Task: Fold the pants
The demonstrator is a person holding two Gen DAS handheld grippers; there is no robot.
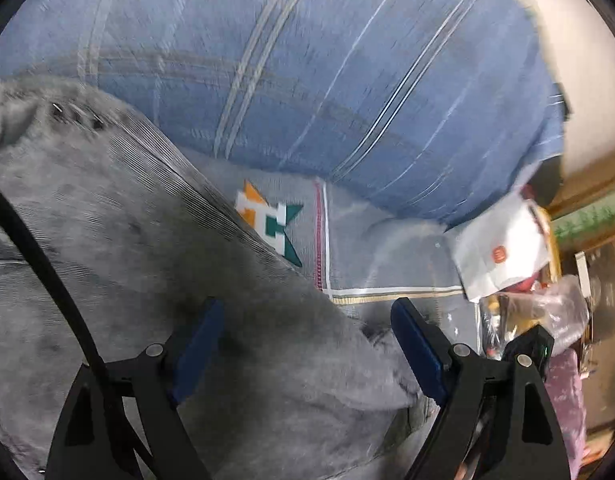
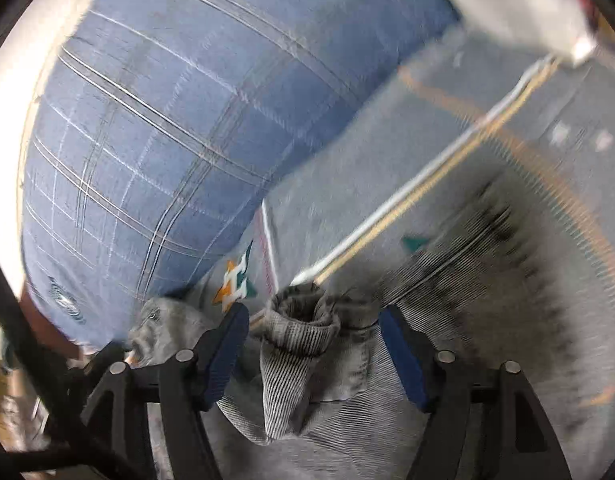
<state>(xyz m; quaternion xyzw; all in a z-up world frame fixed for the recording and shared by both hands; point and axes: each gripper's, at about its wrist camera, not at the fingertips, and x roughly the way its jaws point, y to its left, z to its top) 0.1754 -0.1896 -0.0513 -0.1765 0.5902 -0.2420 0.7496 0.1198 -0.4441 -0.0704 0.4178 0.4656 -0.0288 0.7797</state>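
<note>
Grey ribbed pants (image 1: 147, 260) lie spread on a grey bed sheet (image 1: 367, 236) and fill the lower left of the left wrist view. My left gripper (image 1: 309, 312) hovers over them with its blue pads far apart, open, gripping nothing. In the right wrist view the pants (image 2: 487, 280) run off to the right, and a rolled leg cuff (image 2: 299, 332) stands up between the jaws of my right gripper (image 2: 313, 316). There is a gap between each pad and the cuff, so the right gripper is open. Both views are blurred.
A big blue checked quilt (image 1: 307, 80) bulges behind the pants, also seen as the quilt (image 2: 167, 120) at left. The sheet carries an orange and green logo (image 1: 267, 220). A white paper bag (image 1: 503, 252) and plastic-wrapped clutter (image 1: 547, 312) sit at the bed's right edge.
</note>
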